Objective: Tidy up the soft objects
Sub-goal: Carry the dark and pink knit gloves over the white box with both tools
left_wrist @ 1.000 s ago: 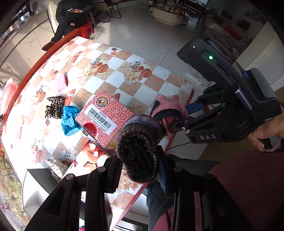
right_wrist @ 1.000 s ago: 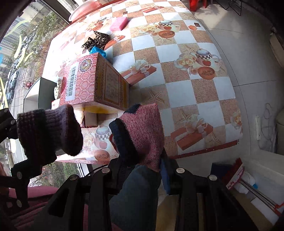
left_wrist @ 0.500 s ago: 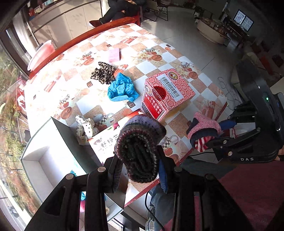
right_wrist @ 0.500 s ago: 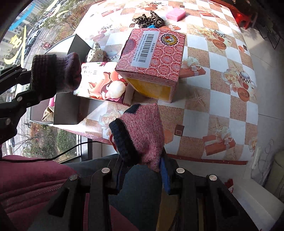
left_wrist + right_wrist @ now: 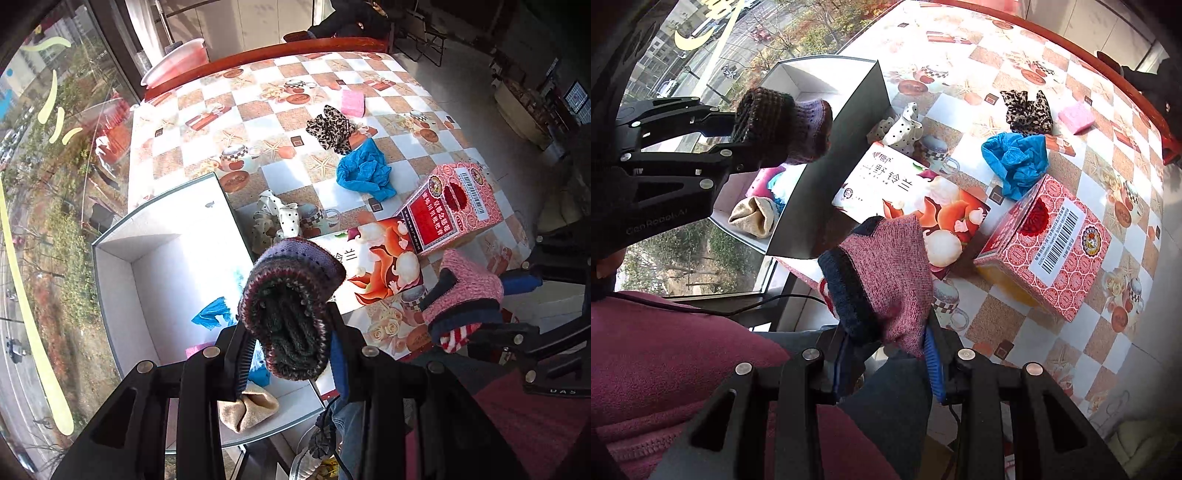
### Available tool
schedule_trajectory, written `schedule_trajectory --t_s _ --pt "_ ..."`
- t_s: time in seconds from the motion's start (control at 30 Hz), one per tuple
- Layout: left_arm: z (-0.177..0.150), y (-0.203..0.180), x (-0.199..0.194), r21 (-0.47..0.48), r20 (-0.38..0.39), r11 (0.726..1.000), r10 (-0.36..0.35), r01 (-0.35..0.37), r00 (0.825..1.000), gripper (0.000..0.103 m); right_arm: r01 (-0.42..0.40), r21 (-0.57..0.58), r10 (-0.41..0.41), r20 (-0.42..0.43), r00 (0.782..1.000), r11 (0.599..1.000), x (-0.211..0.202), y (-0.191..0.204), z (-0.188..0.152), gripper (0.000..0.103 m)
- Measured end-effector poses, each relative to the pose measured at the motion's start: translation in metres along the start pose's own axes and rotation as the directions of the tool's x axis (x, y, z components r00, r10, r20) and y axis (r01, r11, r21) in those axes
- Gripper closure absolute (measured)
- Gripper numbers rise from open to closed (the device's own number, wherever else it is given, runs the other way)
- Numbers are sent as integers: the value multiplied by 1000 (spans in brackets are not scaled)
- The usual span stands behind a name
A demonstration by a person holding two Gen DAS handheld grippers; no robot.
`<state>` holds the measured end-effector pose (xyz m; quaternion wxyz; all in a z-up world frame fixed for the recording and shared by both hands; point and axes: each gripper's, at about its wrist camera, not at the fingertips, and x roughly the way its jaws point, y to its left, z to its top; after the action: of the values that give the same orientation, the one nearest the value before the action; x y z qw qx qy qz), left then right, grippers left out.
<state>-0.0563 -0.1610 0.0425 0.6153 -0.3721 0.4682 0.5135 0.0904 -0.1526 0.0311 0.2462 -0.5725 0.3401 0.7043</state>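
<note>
The purple sock (image 5: 291,306) is rolled up and clamped between the narrowed jaws of the left gripper (image 5: 290,347); in the left view it hangs above the white box (image 5: 159,236), over the box's wall at 3 o'clock; in the right view the same sock (image 5: 783,123) sits at 10 o'clock, held out over the box (image 5: 820,79). The pink sock (image 5: 886,280), with a dark blue cuff, is pinched in the narrowed jaws of the right gripper (image 5: 888,362); it is off the table's near edge, above a trouser leg; in the left view it shows at 3 o'clock (image 5: 469,291), with a red-and-white striped end below the cuff.

Inside the box lie a tan sock (image 5: 247,408) at 6 o'clock, a blue scrap (image 5: 212,314) and a bit of pink cloth (image 5: 197,349). Just beside the box at 3 o'clock a flat carton (image 5: 384,269) printed with flowers lies on the checked table (image 5: 258,110); a red carton (image 5: 450,206) with a barcode touches its far end. At the box's 1 o'clock corner sits a dotted scrunchie (image 5: 277,218); further out at 1 o'clock lie a blue glove (image 5: 364,171), a leopard scrunchie (image 5: 330,127) touching it, and a pink sponge (image 5: 352,103) just beyond. A red basin (image 5: 173,61) stands at the table's 11 o'clock end. A maroon sleeve (image 5: 665,354) fills the right view at 8 o'clock.
</note>
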Motion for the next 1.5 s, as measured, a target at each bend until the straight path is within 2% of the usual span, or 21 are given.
schedule_trajectory --t_s 0.2,0.43,0.83,1.5 --pt "-9 22 3 -83 -18 996 26 -28 999 64 -7 -86 7 -2 1000 996 2 25 17 67" --pt "-16 35 9 -137 -32 990 31 -35 999 64 -2 -101 1 -9 1000 995 3 30 27 67" --pt "-18 44 9 -173 -25 984 36 -39 999 64 -18 -125 24 47 999 992 -7 47 57 67" --pt "-23 58 6 -229 -20 972 53 -56 998 64 -26 -144 35 62 997 989 -5 57 78 67"
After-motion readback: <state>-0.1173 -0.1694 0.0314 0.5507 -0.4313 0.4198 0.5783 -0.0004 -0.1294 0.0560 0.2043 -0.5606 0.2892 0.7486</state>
